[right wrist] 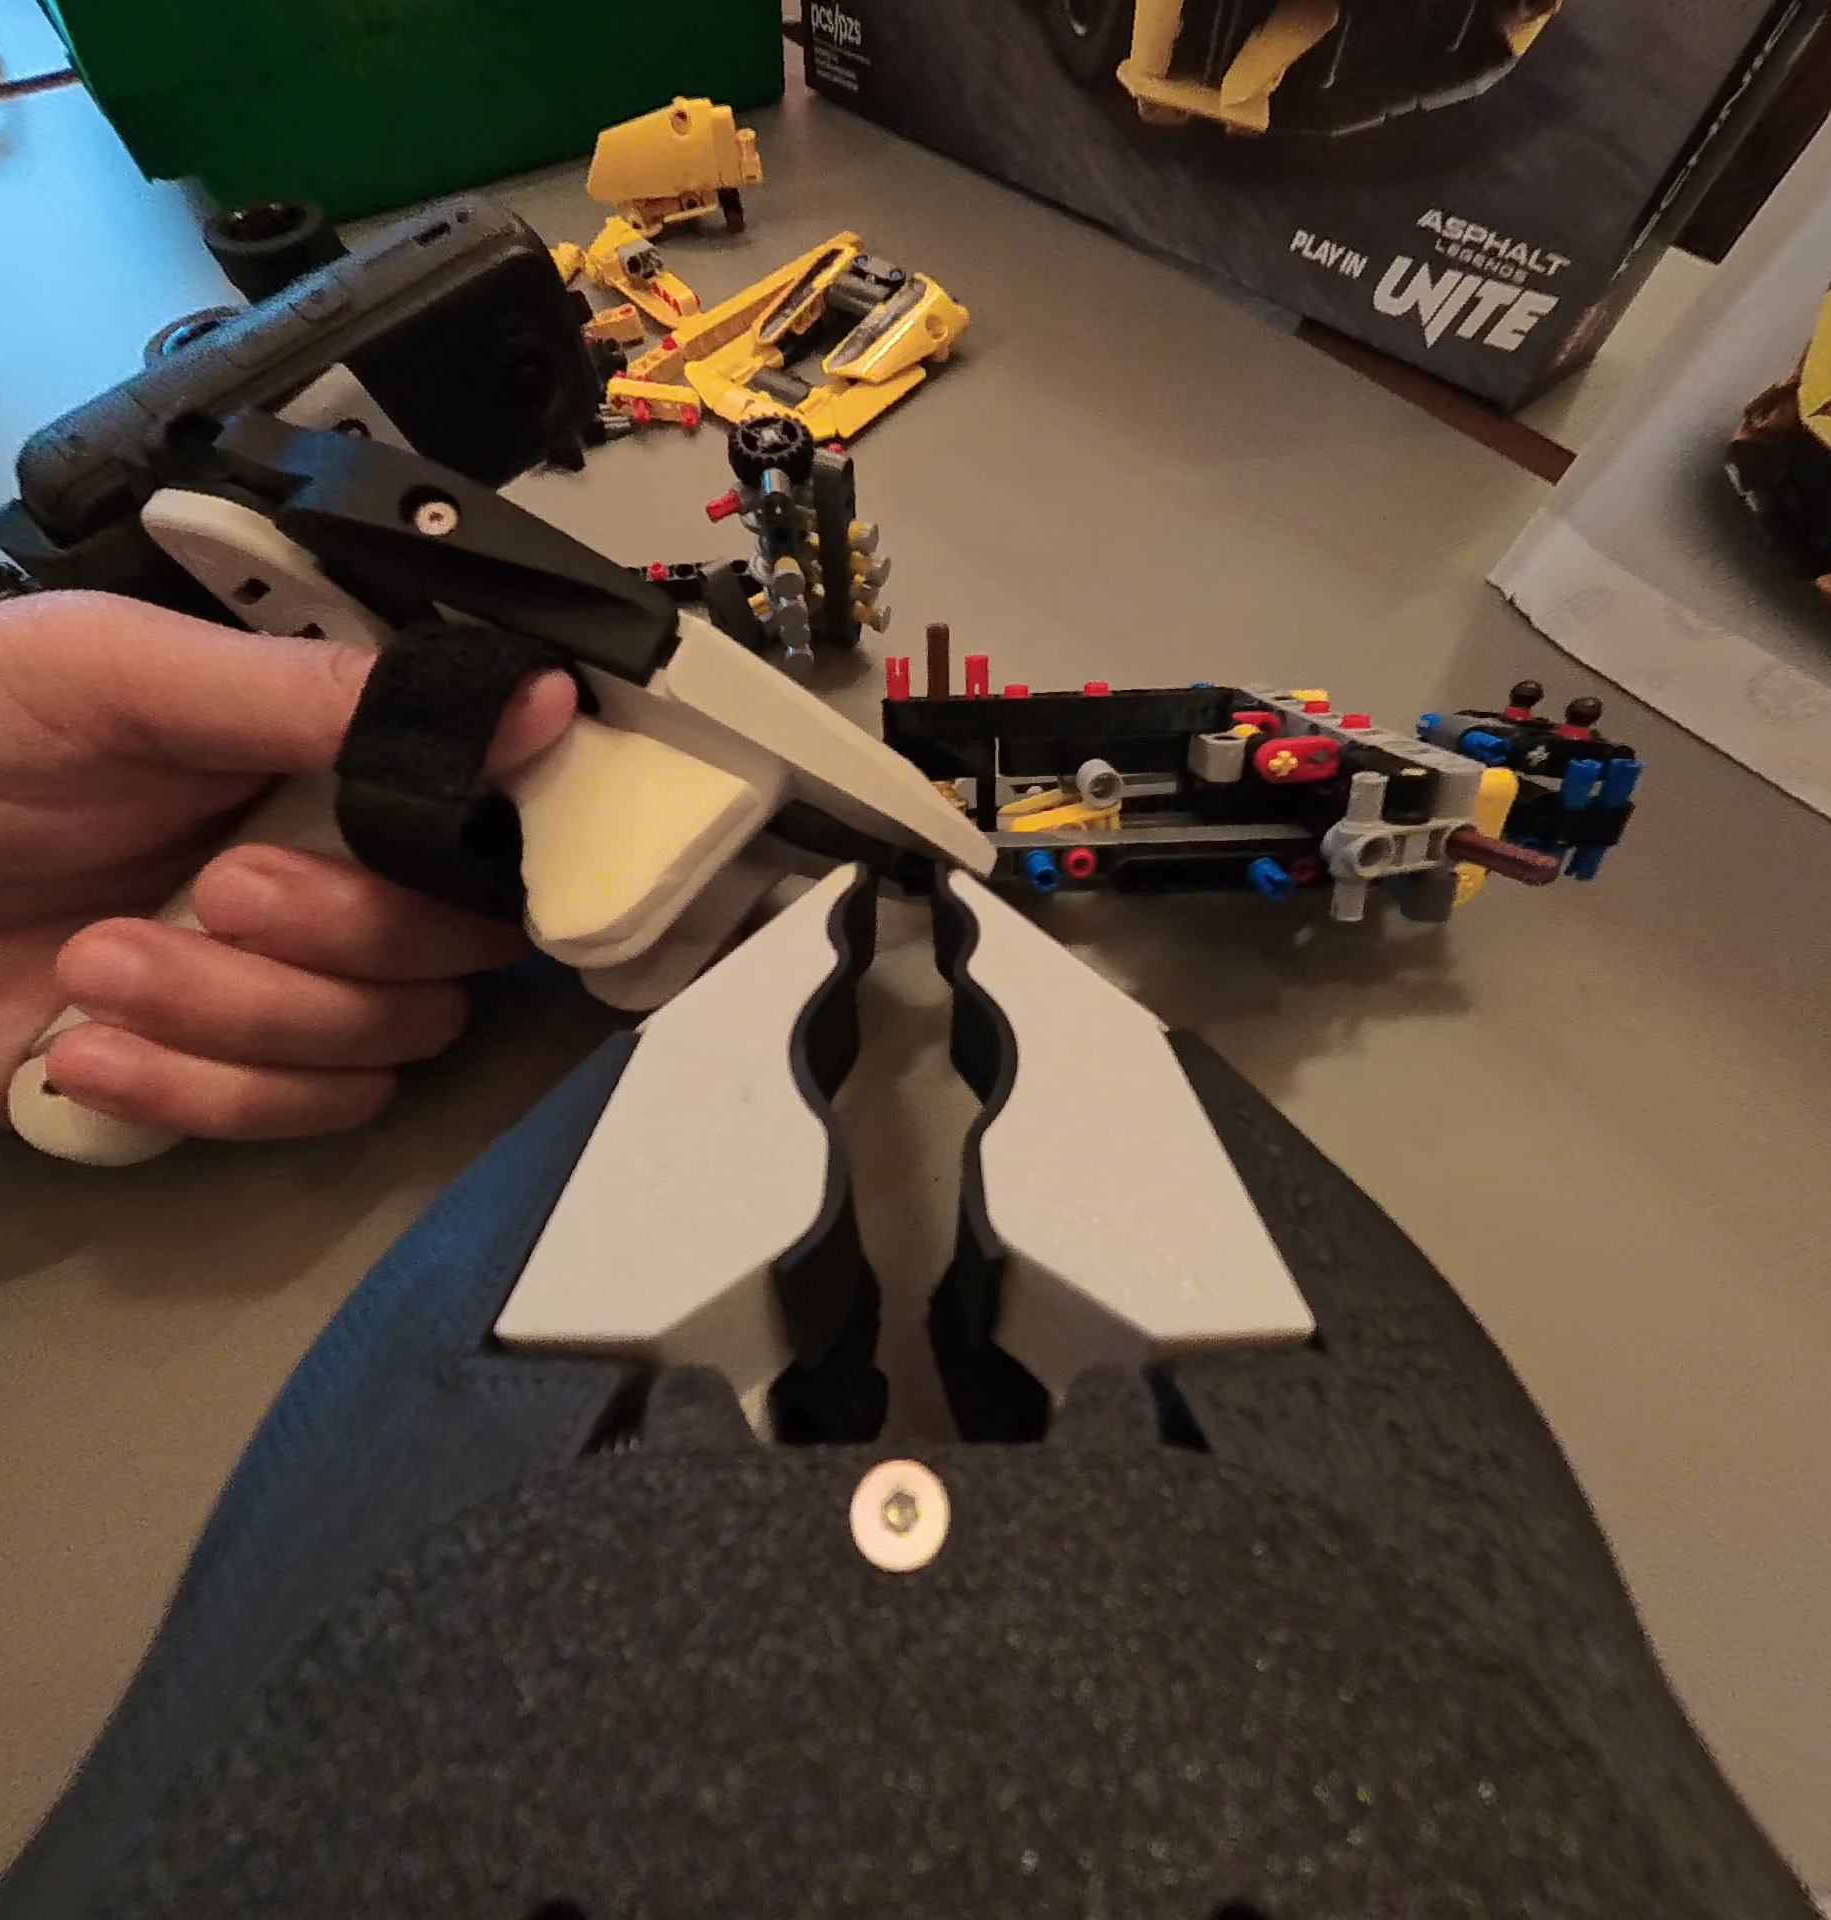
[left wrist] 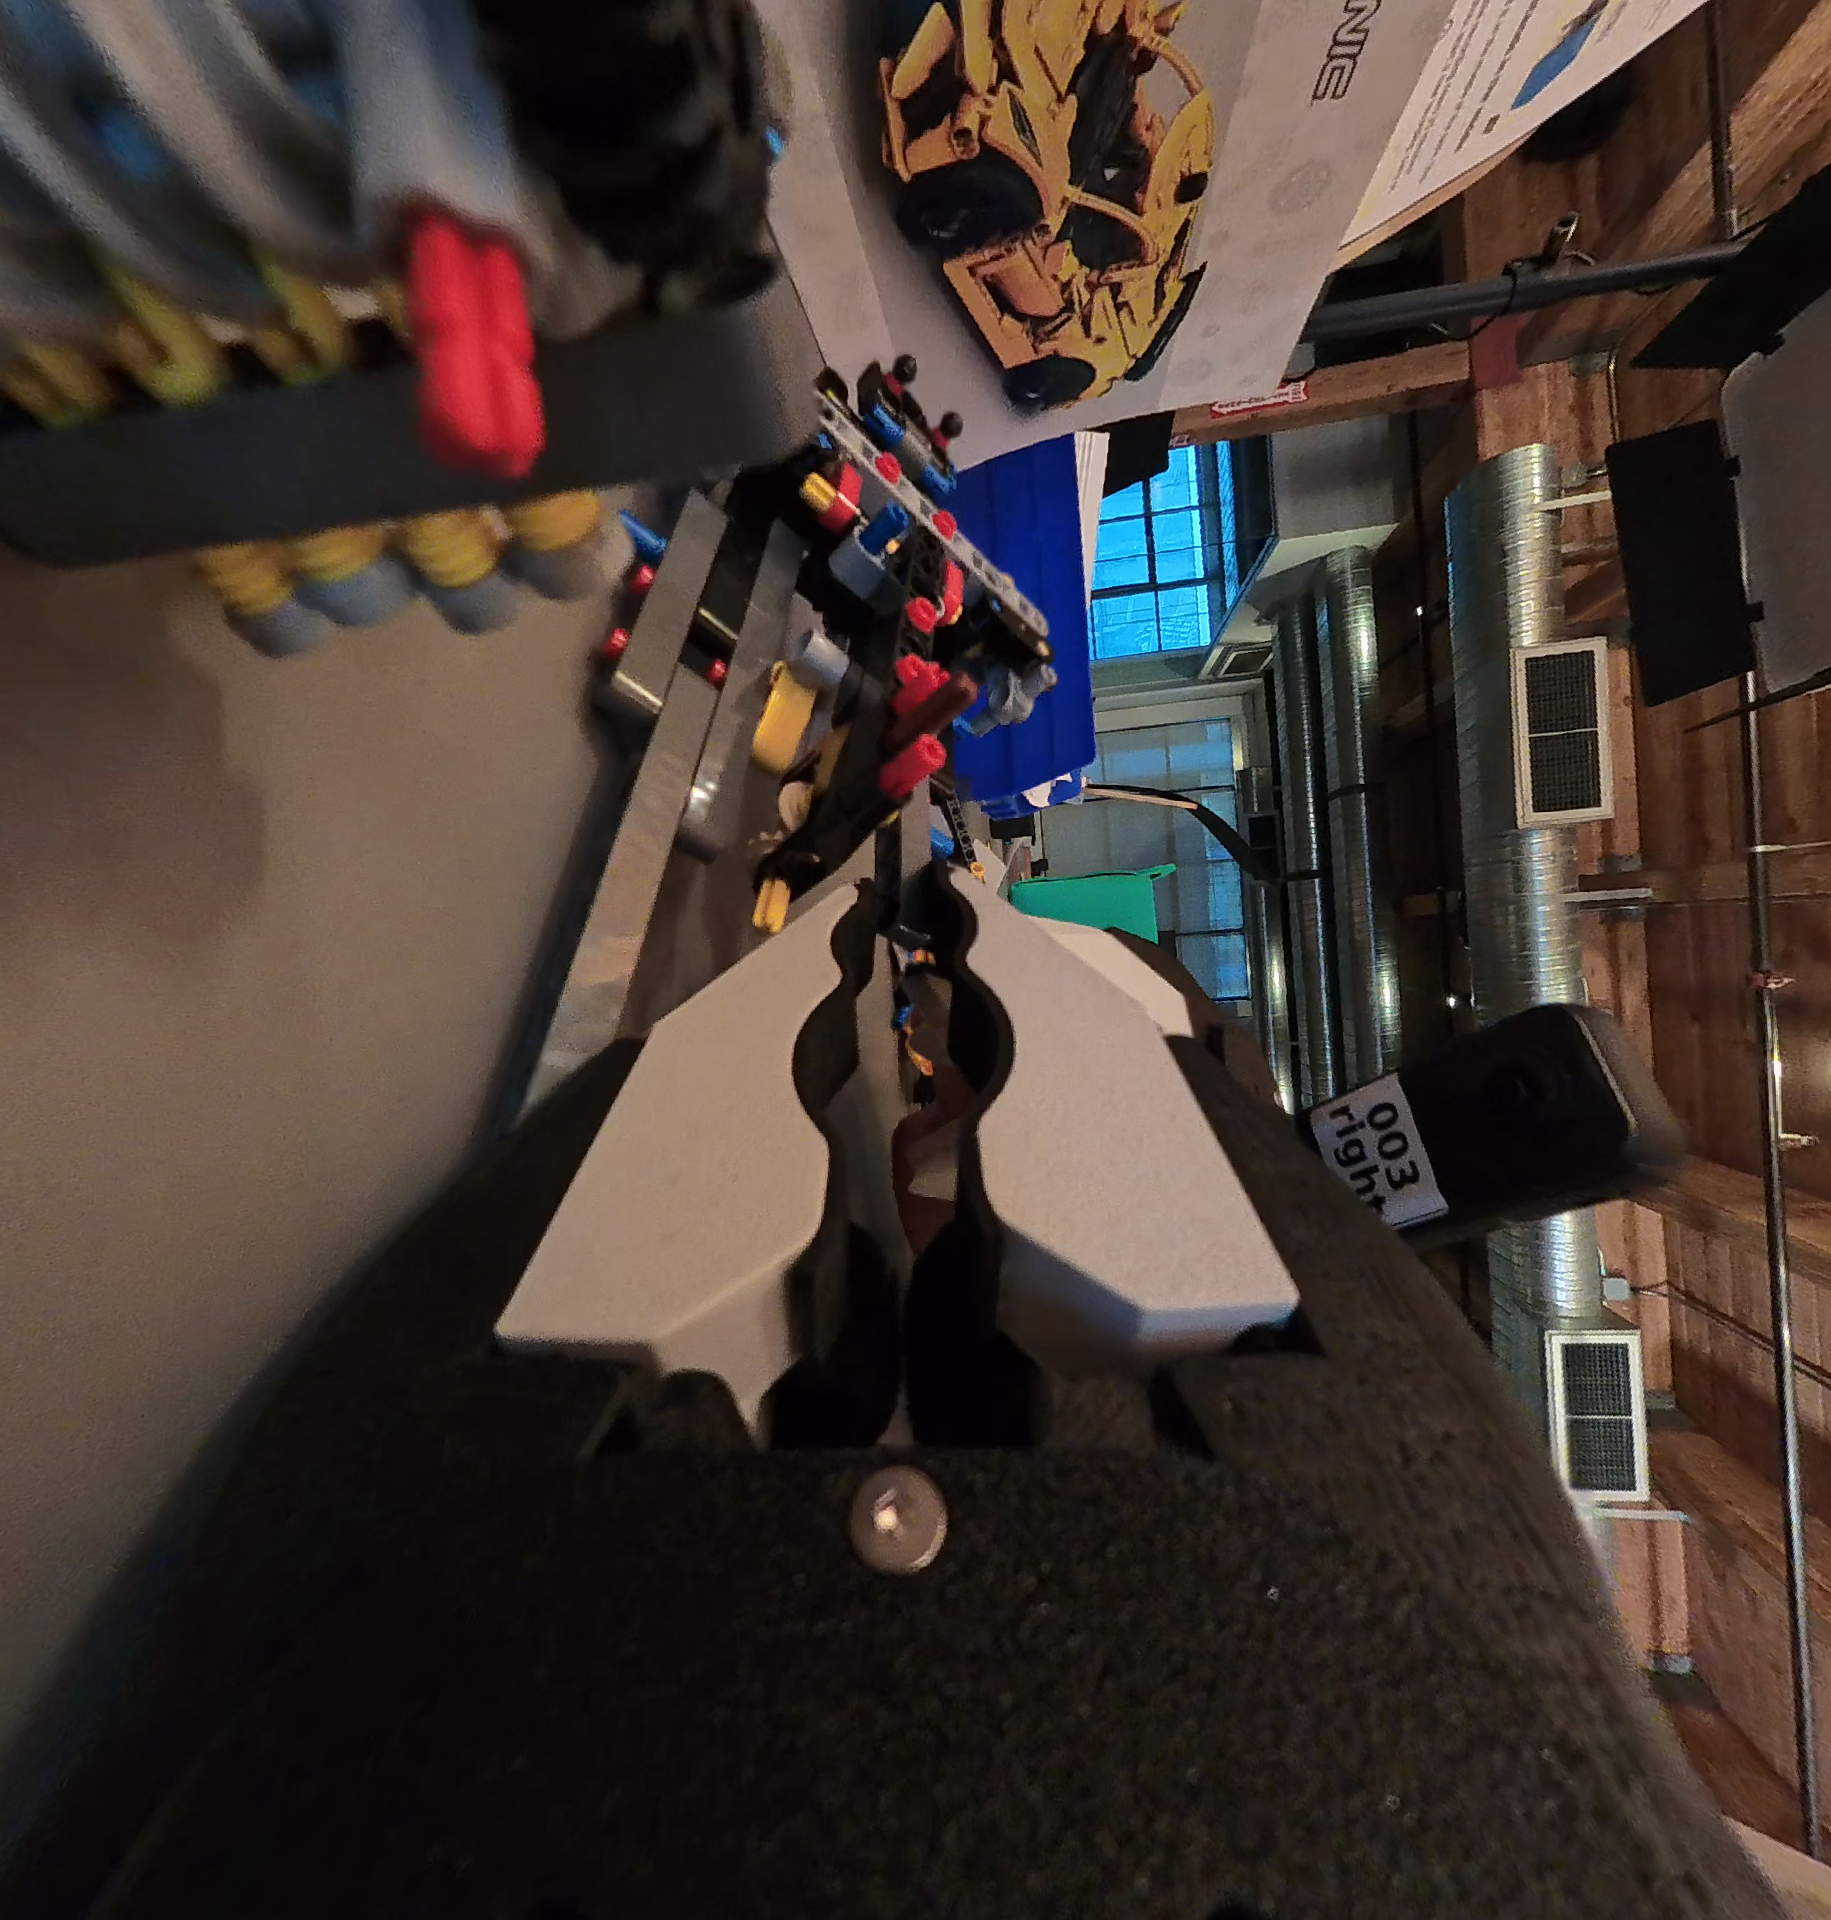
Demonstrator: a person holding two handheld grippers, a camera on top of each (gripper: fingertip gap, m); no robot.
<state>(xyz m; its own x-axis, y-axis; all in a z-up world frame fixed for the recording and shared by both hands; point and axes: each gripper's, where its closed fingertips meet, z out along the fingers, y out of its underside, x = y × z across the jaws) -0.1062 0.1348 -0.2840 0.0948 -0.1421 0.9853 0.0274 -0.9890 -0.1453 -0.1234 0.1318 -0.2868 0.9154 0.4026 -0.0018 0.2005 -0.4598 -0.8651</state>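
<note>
The brick-built chassis point(right wrist: 1254, 790) is a long, low frame of black and grey beams studded with red, blue and yellow pins, with a brown axle point(right wrist: 1503, 854) sticking out of its right end; it lies on the grey surface point(right wrist: 1306, 1091) with its long axis running left to right across the right wrist view, the axle end pointing right. The left hand-held gripper point(right wrist: 952, 847), held by a person's hand point(right wrist: 215, 862), is closed down on the chassis's left end, its white fingers point(right wrist: 838, 758) pinched to a narrow point there; in the left wrist view the frame point(left wrist: 890, 665) runs straight away from those jaws. The right hand-held gripper point(right wrist: 903, 894) hovers just in front of that same end, jaws narrowly parted and holding nothing. Just behind the chassis stands a small engine block point(right wrist: 817, 561) of grey and yellow pieces, farther back loose yellow body panels point(right wrist: 786, 332) and a black wheel point(right wrist: 267, 239), then a dark printed box point(right wrist: 1306, 156) and a green bin point(right wrist: 423, 94); an open booklet point(right wrist: 1721, 540) lies to the right
</note>
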